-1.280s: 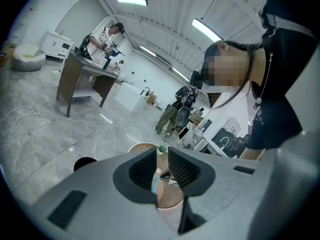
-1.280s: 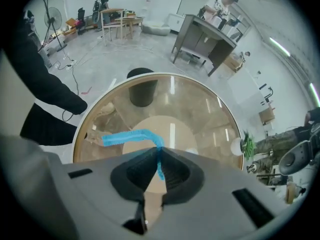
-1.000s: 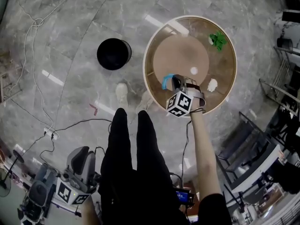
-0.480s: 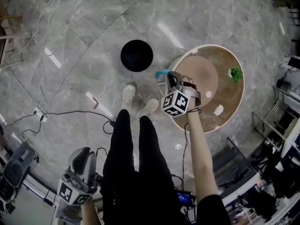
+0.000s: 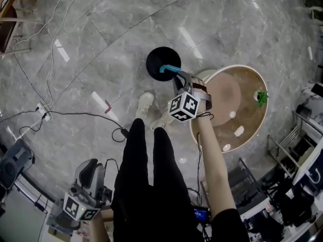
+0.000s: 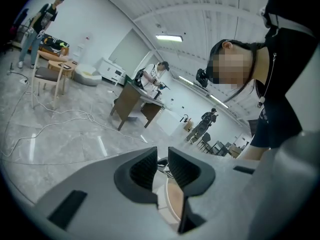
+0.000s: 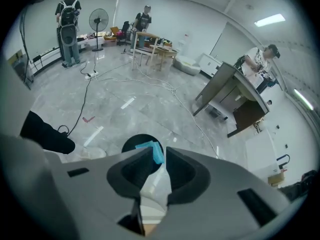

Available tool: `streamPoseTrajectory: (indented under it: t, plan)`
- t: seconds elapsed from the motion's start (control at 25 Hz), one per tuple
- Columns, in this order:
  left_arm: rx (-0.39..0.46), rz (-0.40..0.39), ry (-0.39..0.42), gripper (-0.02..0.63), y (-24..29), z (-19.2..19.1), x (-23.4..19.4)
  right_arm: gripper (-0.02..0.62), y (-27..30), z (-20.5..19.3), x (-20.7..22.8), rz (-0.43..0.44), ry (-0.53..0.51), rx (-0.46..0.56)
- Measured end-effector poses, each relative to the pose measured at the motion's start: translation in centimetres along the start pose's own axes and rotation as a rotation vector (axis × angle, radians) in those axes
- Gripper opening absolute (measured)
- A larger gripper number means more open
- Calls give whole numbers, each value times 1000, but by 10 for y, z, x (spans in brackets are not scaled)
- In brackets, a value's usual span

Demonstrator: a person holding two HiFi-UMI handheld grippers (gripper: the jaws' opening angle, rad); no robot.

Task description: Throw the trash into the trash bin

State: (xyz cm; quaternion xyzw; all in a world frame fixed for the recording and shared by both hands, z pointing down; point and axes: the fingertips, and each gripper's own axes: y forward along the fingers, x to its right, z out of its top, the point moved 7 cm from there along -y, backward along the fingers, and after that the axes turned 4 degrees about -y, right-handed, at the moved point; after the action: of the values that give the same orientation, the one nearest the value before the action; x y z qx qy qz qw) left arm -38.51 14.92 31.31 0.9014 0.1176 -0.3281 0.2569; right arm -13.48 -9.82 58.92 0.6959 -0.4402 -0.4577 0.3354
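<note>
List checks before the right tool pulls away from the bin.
1. Is the blue scrap over the black trash bin? Ok: it hangs above the opening.
2. Has the right tool let go? Cannot tell: its jaws have just been opening and stand apart, but the scrap sits at their tips.
3. Is the left tool empty? Ok: nothing is between its jaws.
4. Is the round table cleared? Not ok: a green scrap and white pieces lie on it.
</note>
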Motion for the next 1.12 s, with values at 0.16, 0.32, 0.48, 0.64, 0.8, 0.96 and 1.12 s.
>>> streamPoseTrajectory:
  t: [0.16,0.32,0.48,0.64,0.8,0.96,1.12]
  plan:
    - [-8,-12,0,69,2,1,-3,97,2,3,-4,6,-13,-8]
    - [-15,-37,13,69,7,7,-1,94,-7,-3,-3,-7,7,-16]
    - [-29,-81,40,69,17,11,3,91,-26,-15,3,-49,81,-9]
    - [-50,-139,70,69,29,10,15,88,-64,-32,13,-120,228,19]
    - [-78,-211,109,69,45,5,44,92,-114,-61,12,-186,329,27]
    - [-109,-315,166,69,74,5,79,98,-171,-98,1,-257,458,13]
    - [-154,-406,199,69,106,1,113,109,-229,-129,-14,-350,633,20]
